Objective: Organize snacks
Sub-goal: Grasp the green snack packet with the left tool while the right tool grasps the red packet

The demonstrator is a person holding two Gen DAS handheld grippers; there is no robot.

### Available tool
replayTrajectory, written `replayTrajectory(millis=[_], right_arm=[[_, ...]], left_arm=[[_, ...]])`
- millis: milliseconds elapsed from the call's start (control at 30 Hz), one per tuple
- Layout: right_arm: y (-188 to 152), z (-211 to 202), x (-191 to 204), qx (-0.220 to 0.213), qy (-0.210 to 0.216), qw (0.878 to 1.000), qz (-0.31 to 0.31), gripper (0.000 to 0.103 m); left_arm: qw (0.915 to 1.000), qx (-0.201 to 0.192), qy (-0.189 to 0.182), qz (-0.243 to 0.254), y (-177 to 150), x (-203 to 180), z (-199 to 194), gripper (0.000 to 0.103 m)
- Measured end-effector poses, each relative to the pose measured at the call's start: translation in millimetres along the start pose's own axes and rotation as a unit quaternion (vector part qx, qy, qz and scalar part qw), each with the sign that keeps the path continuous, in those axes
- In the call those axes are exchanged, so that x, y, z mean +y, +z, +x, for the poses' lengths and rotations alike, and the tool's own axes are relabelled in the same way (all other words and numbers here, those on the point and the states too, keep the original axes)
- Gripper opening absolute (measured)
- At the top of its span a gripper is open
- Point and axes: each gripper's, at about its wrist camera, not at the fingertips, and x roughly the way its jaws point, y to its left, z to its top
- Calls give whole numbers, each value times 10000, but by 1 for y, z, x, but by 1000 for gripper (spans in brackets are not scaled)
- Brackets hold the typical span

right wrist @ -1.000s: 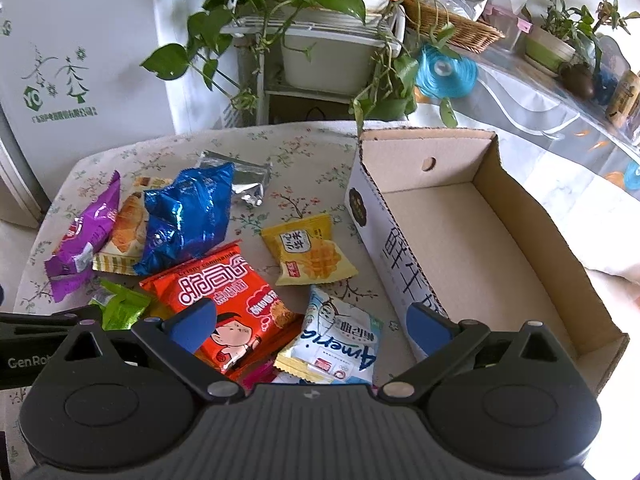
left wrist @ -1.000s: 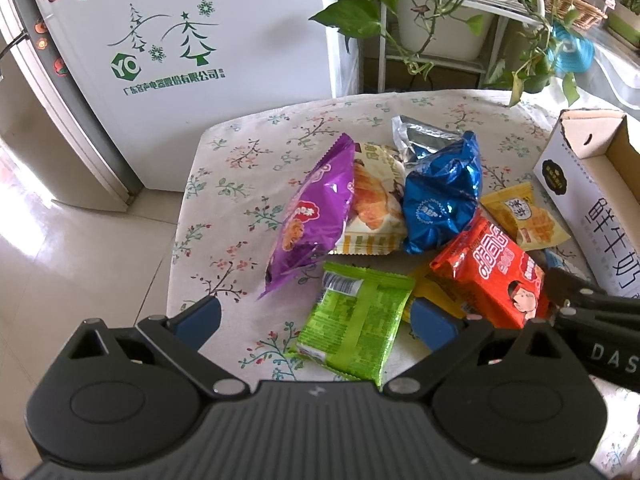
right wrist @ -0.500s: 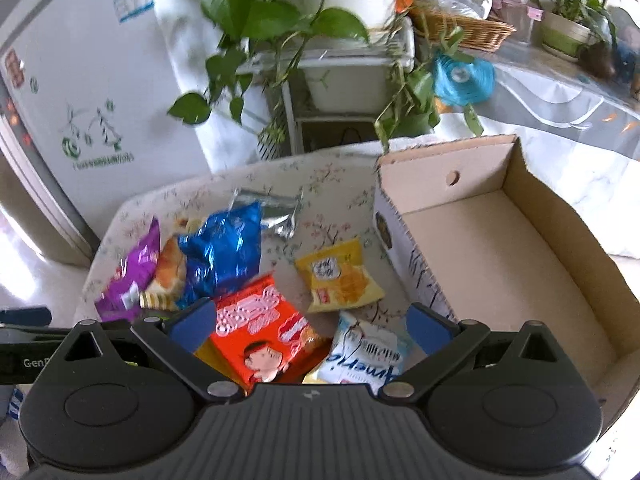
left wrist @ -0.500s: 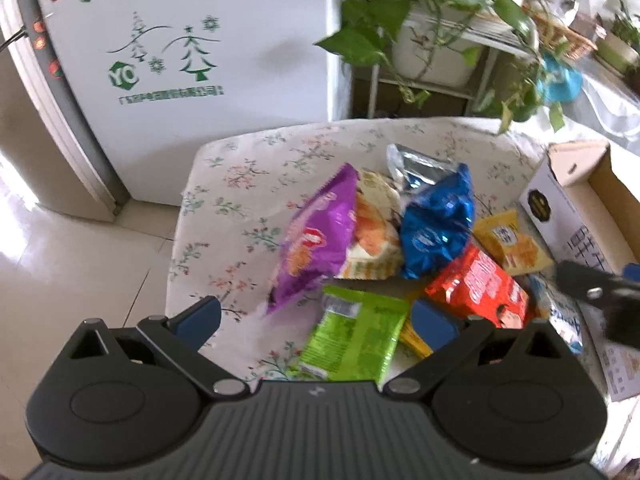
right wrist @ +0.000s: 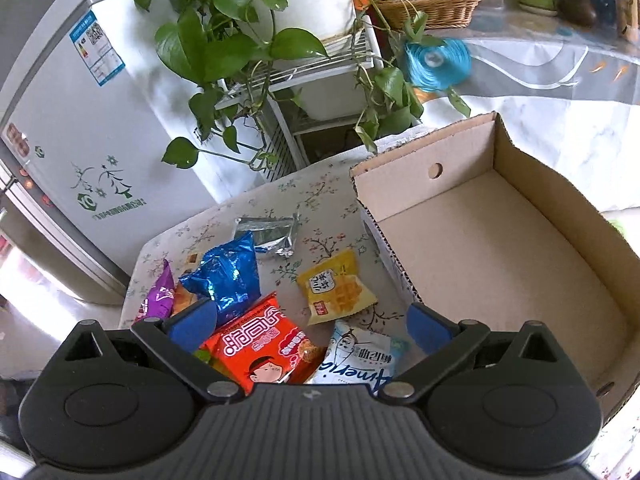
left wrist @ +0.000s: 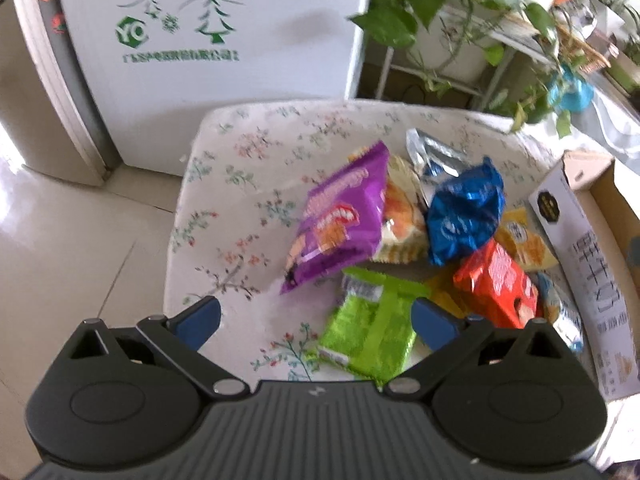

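Here the left gripper (left wrist: 316, 322) hangs with its jaws spread wide and nothing between them, above the green packet (left wrist: 370, 330) on the flowered tablecloth (left wrist: 240, 184). The right gripper (right wrist: 310, 326) is likewise spread and holds nothing, over the red packet (right wrist: 260, 344) and the white packet (right wrist: 358, 360). Beyond lie the yellow packet (right wrist: 334, 288), blue bag (right wrist: 228, 276), purple bag (left wrist: 340, 220) and silver packet (right wrist: 268, 234). The cardboard box (right wrist: 560, 184) stands just right of them, nothing visible inside. Behind is a fridge (left wrist: 208, 36).

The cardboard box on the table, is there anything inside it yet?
Nothing shows inside the cardboard box: its brown floor is bare in the right wrist view. The near corner is hidden behind the right gripper, so that part cannot be checked. The snacks lie outside, on the tablecloth.
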Motion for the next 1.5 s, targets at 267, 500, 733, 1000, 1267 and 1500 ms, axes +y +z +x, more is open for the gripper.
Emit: replayTrajectory(millis=[267, 500, 733, 1000, 1267, 1500], right_arm=[[-3, 9, -11, 380, 388, 9967, 606, 103], [-5, 14, -2, 486, 587, 9951, 625, 103], [-6, 16, 0, 492, 532, 9958, 552, 103], [-6, 29, 1, 655, 550, 9948, 551, 103], [-12, 60, 18, 974, 413, 9943, -96, 103], [-15, 86, 35, 1119, 510, 9892, -793, 103]], left_arm=[[9979, 104, -52, 642, -17, -21, 19, 101], [9952, 119, -160, 953, -23, -32, 32, 101], [9947, 147, -76, 1016, -27, -32, 54, 101], [9958, -36, -144, 906, -27, -28, 65, 103], [9955, -180, -182, 910, -32, -26, 65, 103], [9936, -149, -285, 1083, -32, -24, 63, 103]])
